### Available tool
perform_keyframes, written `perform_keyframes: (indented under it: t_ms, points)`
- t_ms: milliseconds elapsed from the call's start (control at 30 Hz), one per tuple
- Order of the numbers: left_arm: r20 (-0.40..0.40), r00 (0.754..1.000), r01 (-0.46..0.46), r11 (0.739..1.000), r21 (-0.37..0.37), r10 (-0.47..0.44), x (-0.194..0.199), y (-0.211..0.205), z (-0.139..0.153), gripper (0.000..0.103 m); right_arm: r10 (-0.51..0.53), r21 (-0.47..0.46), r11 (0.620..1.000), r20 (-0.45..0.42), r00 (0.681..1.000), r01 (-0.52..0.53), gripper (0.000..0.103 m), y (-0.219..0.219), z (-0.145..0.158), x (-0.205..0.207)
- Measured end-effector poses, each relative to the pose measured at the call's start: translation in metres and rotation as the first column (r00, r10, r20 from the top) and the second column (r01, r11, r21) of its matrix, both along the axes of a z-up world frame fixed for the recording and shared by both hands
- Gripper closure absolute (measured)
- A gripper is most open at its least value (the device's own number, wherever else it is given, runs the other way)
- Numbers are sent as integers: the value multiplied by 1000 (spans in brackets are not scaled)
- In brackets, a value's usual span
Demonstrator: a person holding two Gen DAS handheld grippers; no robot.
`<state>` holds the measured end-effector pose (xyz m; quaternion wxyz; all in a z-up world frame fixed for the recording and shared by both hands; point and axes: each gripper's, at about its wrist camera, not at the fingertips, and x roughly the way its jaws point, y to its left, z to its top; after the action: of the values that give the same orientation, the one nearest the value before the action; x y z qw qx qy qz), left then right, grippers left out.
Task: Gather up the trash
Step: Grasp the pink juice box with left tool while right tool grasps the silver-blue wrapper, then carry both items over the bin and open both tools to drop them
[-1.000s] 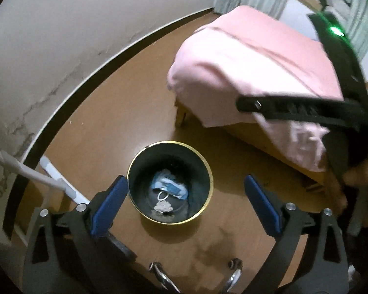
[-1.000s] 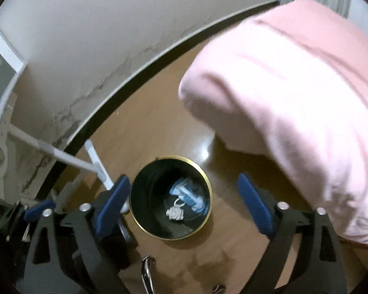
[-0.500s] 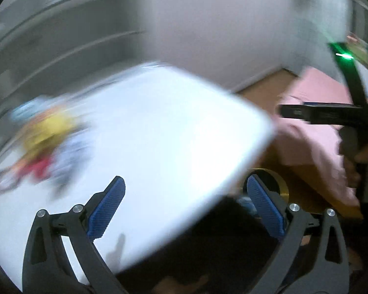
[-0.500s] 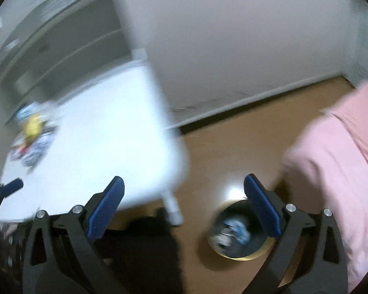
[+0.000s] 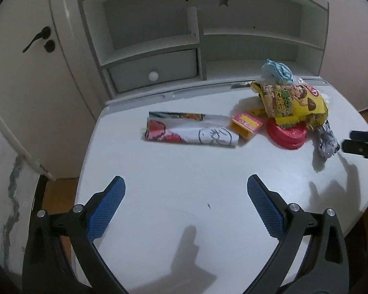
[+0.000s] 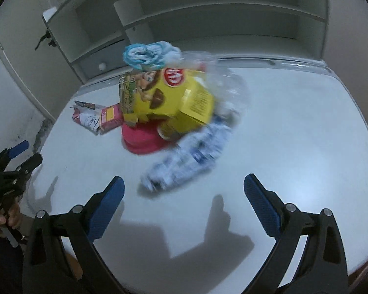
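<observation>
We've got both grippers, left [image 5: 186, 202] & right [image 6: 183, 202], spread wide w/ nothing held, over the white desk [image 5: 171, 171]. Nearest trash: crumpled blue-white foil wrapper [image 6: 189, 156], probably light & crinkly (blurred). We'd pinch its bunched middle. The yellow cardboard snack box [image 6: 169, 100] behind is stiffer; grab an edge.

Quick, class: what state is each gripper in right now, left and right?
Left gripper: open, holding nothing, above the white desk.
Right gripper: open, holding nothing, facing the trash pile.
</observation>
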<state>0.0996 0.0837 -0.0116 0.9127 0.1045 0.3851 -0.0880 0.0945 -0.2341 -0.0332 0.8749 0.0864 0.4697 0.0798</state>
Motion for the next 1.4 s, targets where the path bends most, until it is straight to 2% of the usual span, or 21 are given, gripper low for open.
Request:
perform_keyframes:
  t_ms: [167,233,300,367,400,433,600,733,767,833,900,1000,1033,1200,1400]
  points:
    - [3,998,58,998,30,-58,24,-21,-9,6,-58,-45,997,-50,997,56,9,12,-14,34]
    - [9,996,92,995,27,-92,32,-33,-13,6,-78,-80,994,-75,994,72,14,12,-22,42]
    - [7,993,118,993,27,-119,40,-43,-15,6,-79,-80,994,-96,992,71,37,9,-28,44]
    - [-1,989,148,989,32,-148,48,-53,-18,6,-74,-82,994,-90,993,67,46,5,-27,38]
    - [0,988,153,987,41,-153,51,-58,-19,6,-71,-91,994,-82,994,64,59,2,-24,35]
    - [-1,986,169,984,53,-169,54,-64,-20,6,-64,-85,995,-76,995,58,62,-2,-22,30]
    - [9,965,260,955,141,-264,71,-95,-29,7,-45,-48,998,-60,997,42,63,-24,-13,1]
    - [-23,956,292,948,128,-292,89,-104,-40,8,-43,-32,999,-62,997,41,63,-36,-11,-16]
    - [-24,956,294,947,131,-294,92,-106,-42,10,-45,-30,999,-61,997,43,63,-39,-11,-19]
    - [-27,950,313,940,135,-312,95,-110,-45,22,-52,-22,998,-60,997,51,63,-47,-10,-25]
    - [-36,944,330,935,132,-329,97,-114,-48,26,-56,-19,998,-56,997,55,63,-52,-10,-30]
    - [-54,940,341,930,138,-337,103,-118,-53,43,-54,-13,998,-53,997,53,63,-56,-9,-32]
    - [-65,938,346,930,125,-340,105,-119,-53,49,-53,-12,999,-51,997,52,63,-56,-9,-32]
    - [-58,953,303,947,105,-298,103,-117,-51,51,-46,-8,999,-50,998,45,63,-59,-10,-37]
    - [-9,971,239,968,80,-240,79,-110,-25,53,-52,-16,999,-41,998,51,63,-71,-5,-44]
